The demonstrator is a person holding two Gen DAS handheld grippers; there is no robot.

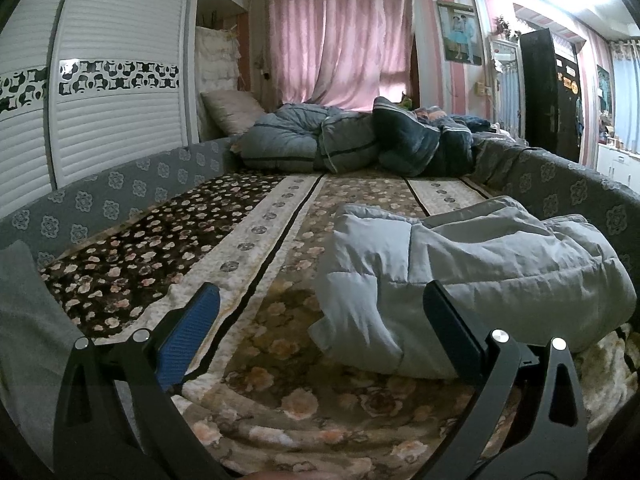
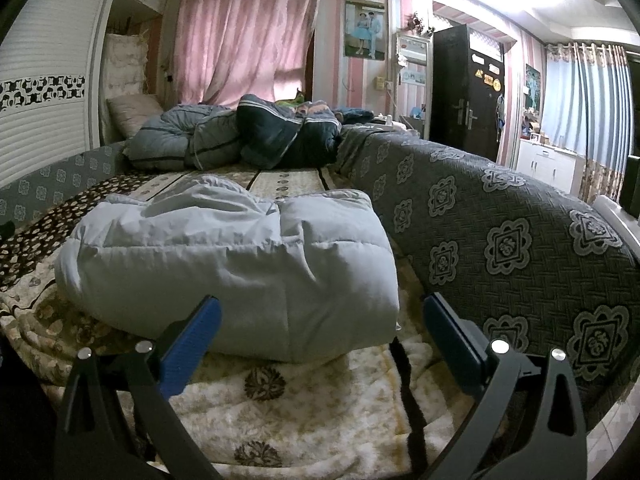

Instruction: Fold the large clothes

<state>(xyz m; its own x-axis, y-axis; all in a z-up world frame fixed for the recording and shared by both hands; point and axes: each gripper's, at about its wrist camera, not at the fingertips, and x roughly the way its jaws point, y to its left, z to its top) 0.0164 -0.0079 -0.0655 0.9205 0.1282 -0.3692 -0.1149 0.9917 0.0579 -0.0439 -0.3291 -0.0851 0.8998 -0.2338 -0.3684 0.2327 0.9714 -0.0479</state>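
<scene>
jacket (image 2: 240, 264): pale grey-blue puffer, quilted, bundled into a chunky fold
spot: lying on my floral blanket (image 2: 304, 412), right side of bed

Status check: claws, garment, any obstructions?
Left claw open, empty. Right claw open, empty. Pale grey padded jacket bundled on floral blanket, ungripped. Nothing in the way.

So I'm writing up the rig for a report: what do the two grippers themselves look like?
Both look identical. The left gripper and right gripper each have two flat black fingers; the ridged blue pad shows on the inner face of one. Curved black linkage arms with triangular cut-outs carry them, joined by round silver pivot pins. No cables, markings or sleeves show.
</scene>
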